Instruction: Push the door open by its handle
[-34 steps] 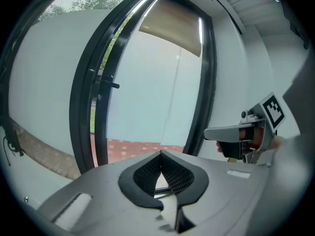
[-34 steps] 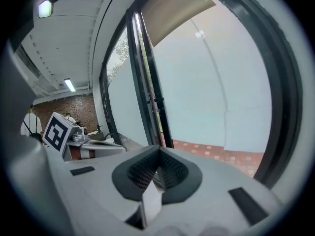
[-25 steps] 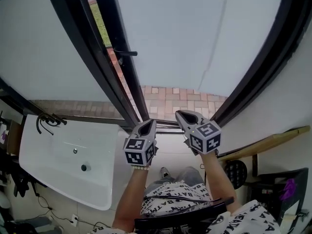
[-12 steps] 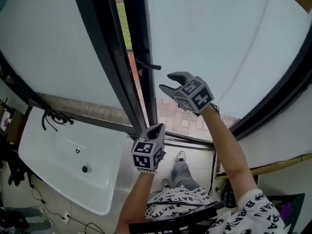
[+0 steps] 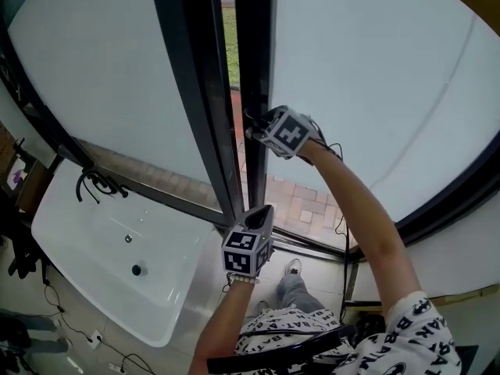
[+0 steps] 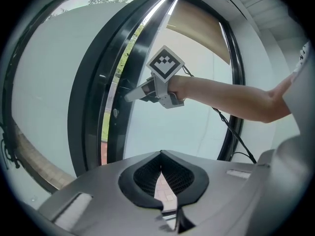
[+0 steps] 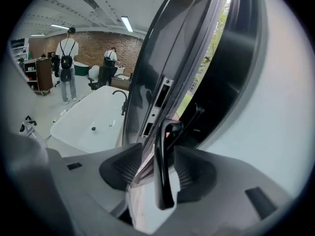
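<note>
The dark-framed glass door (image 5: 255, 61) stood slightly ajar at the far middle. At its edge the right gripper (image 5: 256, 130) had just been opening its jaws, which stood wide apart with the black handle (image 7: 162, 166) upright between them. The left gripper (image 5: 264, 211) hung nearer and lower, jaws together, empty.

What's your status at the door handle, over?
Left gripper shut, empty, held low. Right gripper jaws just opened, straddling the door handle, not clamped. Door ajar, nothing seen blocking it.
</note>
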Demonstrator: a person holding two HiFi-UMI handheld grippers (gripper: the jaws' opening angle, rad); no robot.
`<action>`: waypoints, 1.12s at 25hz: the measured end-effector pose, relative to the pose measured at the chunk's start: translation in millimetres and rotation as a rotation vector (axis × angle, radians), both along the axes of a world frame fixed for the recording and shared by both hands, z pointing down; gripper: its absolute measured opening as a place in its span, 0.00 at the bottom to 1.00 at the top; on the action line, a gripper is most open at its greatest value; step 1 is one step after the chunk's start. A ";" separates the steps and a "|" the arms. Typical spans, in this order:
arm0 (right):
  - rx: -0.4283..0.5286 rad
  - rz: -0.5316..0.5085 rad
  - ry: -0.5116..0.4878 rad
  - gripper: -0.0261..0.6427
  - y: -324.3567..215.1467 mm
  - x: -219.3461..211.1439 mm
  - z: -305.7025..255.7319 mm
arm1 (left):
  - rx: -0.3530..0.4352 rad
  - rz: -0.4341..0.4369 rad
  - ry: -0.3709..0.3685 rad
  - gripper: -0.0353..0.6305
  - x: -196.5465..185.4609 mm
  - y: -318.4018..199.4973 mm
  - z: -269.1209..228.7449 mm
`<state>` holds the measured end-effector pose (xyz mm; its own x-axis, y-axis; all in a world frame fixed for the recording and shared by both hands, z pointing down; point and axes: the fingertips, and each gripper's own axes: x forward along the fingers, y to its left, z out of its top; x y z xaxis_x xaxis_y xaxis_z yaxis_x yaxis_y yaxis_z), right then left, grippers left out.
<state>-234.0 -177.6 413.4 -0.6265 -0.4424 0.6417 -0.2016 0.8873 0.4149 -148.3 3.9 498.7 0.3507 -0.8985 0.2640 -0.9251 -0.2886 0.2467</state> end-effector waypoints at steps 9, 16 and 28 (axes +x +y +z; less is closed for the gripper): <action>-0.047 -0.037 0.070 0.15 -12.0 -20.1 6.2 | -0.001 -0.054 0.012 0.03 -18.5 -21.0 -5.0; -0.146 -0.069 0.067 0.12 -5.9 -22.1 17.4 | -0.007 -0.066 0.019 0.03 -23.3 -44.9 3.7; -0.202 -0.135 -0.018 0.11 -31.6 -31.2 16.2 | -0.056 -0.073 -0.019 0.03 -14.7 -113.2 5.8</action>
<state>-265.2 -209.2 429.6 -0.6835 -0.2177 0.6967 -0.0815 0.9713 0.2236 -163.0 -109.3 504.4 0.2792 -0.9052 0.3203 -0.9478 -0.2064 0.2429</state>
